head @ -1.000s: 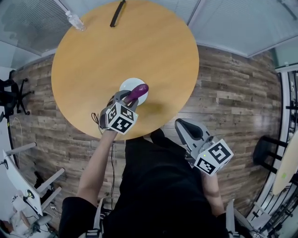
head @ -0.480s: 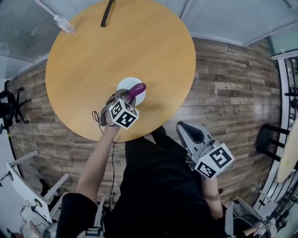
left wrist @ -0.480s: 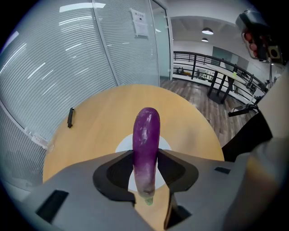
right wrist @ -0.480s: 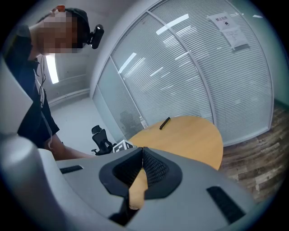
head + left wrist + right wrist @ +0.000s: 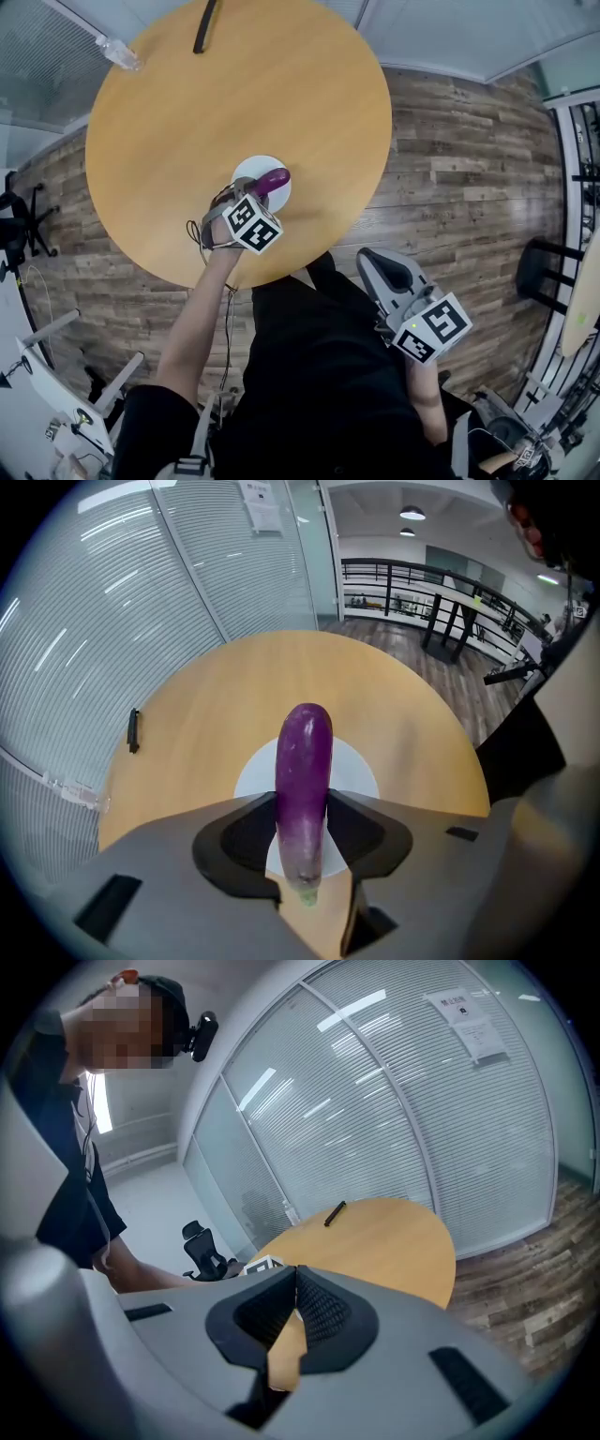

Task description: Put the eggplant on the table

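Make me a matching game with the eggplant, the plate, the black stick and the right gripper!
1 eggplant
2 plate
3 black stick
4 right gripper

A shut, holding nothing
B white and round
C near the table's far edge
D purple, clamped in the left gripper

Pairs: 1-D, 2-B, 3-C, 4-A.

Just ahead of the left gripper (image 5: 303, 803), its 2 jaws and the eggplant (image 5: 305, 752) they clamp cover much of the white plate (image 5: 257, 772), and far beyond its tips the slim dark thing (image 5: 134, 730) at the far edge of the table (image 5: 206, 700) is too small to identify.
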Available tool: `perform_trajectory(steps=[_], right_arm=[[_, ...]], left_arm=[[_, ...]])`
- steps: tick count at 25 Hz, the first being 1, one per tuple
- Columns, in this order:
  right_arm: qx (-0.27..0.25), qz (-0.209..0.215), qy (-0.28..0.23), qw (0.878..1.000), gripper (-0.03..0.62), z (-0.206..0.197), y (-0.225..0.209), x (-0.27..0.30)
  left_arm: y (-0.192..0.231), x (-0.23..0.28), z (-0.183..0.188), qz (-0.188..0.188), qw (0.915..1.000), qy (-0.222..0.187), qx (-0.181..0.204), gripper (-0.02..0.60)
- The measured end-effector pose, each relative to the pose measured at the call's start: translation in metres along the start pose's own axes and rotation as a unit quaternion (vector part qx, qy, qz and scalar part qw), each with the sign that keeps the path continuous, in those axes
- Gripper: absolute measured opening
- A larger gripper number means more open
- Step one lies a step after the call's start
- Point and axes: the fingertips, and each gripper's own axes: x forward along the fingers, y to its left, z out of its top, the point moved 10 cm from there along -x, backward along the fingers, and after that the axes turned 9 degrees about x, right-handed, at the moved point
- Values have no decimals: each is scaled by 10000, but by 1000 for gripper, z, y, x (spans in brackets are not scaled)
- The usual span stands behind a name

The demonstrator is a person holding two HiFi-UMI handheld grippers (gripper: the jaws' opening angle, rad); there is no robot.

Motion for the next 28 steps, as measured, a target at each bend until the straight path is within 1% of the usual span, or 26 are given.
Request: perform_trajectory(steps=[7, 20, 26, 28], right_arm=[[26, -66, -17, 10000, 18, 1, -2, -1], [100, -115, -53, 9999, 18, -1, -6, -2], [84, -103, -38, 9999, 18, -3, -5, -1], [102, -106, -56, 9999, 17, -3, -5, -3]], left_arm=[[0, 8, 3, -31, 9994, 233, 234, 183], [0, 17, 5, 19, 9989, 364, 287, 187], [-1, 20, 2, 82, 9978, 490, 450, 192], [-1, 21, 1, 96, 9976, 520, 453, 197]])
